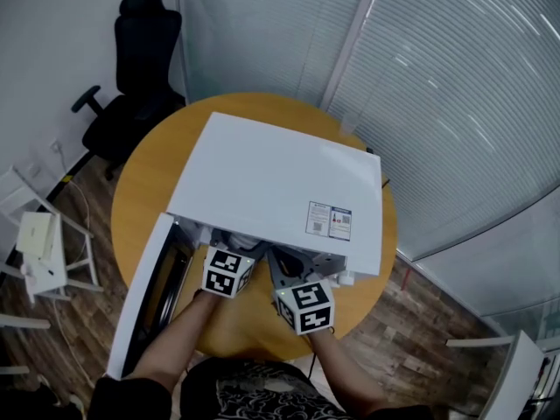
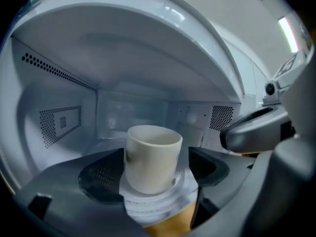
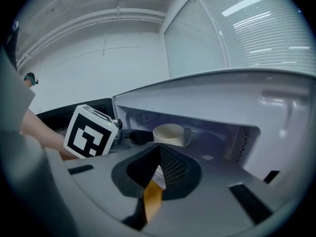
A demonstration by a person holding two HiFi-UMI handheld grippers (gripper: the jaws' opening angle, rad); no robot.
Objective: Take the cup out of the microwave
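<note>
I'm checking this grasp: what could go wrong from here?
The left gripper, jaws open, flanks the cup without pressing it; closing off-centre could tip it or skid it on the glass tray. The shut right gripper sits close at the microwave mouth, so pulling the cup out might bump it.

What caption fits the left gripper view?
The open left gripper straddles a white cup inside the microwave.
</note>
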